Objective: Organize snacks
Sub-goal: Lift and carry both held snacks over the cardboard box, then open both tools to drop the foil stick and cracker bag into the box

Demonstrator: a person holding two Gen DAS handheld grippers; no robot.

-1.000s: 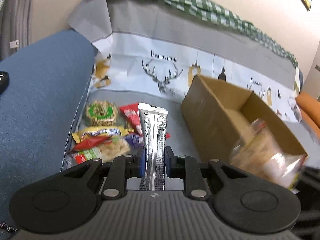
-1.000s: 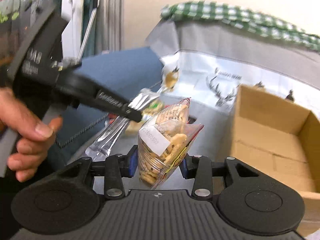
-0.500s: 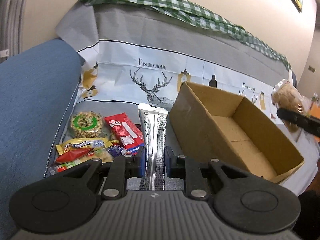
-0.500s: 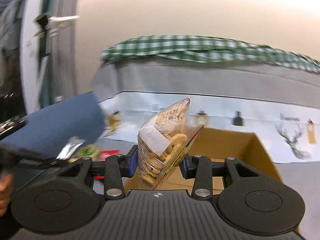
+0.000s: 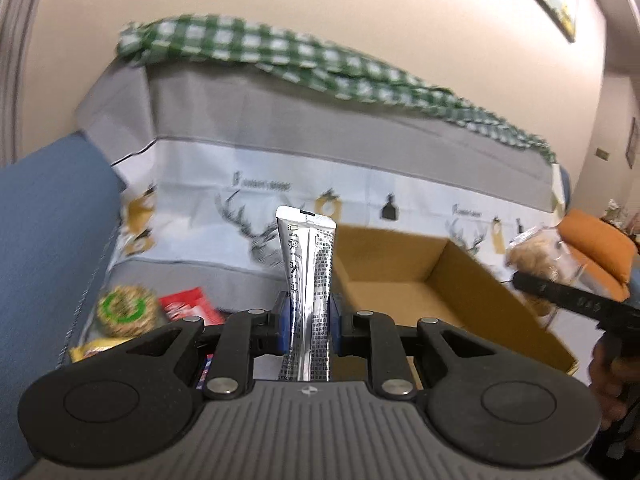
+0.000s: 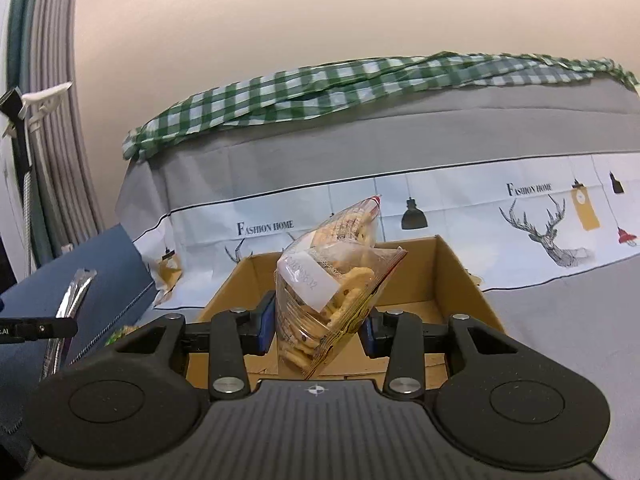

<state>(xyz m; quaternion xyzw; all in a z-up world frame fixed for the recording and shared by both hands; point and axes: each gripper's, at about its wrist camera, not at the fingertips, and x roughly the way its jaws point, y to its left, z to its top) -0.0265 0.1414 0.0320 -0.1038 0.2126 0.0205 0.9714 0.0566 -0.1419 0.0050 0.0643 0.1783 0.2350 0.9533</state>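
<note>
Clamped in my right claw (image 6: 316, 326) is a clear plastic bag of pale biscuits with a white label (image 6: 332, 292), now lined up just in front of the open brown cardboard box (image 6: 460, 280); a second ago it was off beside the blue sofa arm. My left claw (image 5: 307, 322) grips a tall silver foil stick pouch (image 5: 306, 280) upright, and it has swung from the loose snack pile (image 5: 132, 312) toward the box too. Both look ready to drop in.
</note>
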